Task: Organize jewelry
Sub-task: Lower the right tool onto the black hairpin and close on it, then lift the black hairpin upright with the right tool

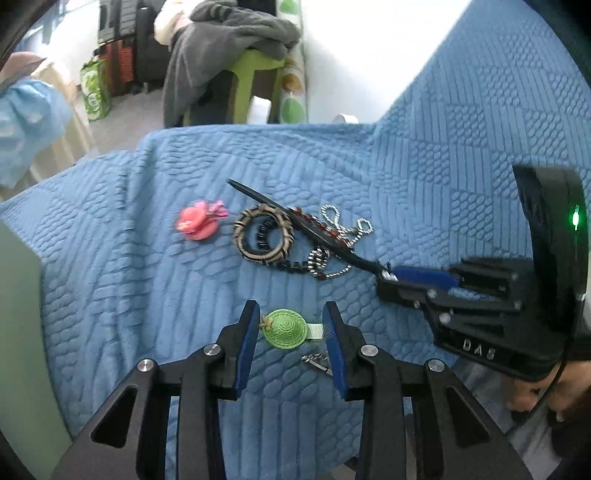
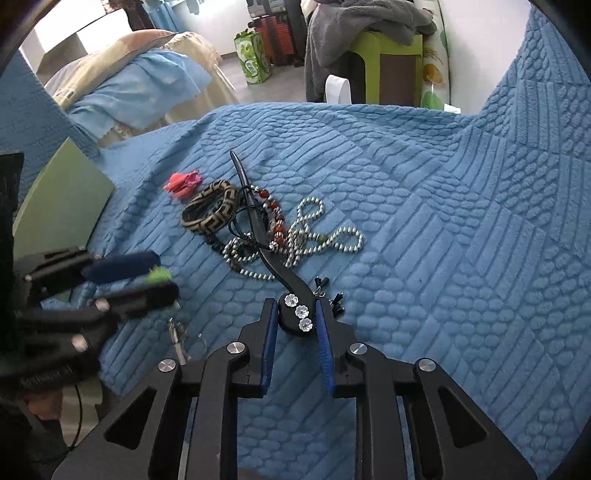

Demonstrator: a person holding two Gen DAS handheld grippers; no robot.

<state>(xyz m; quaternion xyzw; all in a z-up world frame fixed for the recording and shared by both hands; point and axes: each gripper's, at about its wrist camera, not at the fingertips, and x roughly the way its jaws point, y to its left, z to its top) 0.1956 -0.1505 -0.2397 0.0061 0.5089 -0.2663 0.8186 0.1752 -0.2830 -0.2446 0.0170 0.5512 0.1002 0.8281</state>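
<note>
A green hat-shaped hair clip lies on the blue quilt between the pads of my left gripper, whose jaws stand apart around it. My right gripper is shut on the flowered end of a long black hair stick; it also shows in the left wrist view. The stick lies across a pile holding a patterned bangle, a red bead bracelet and a silver bead chain. A pink flower clip lies left of the pile.
A small silver metal piece lies by my left gripper's right pad. A green box stands at the quilt's left edge. Beyond the quilt are a green stool with grey clothes, a bed and bags on the floor.
</note>
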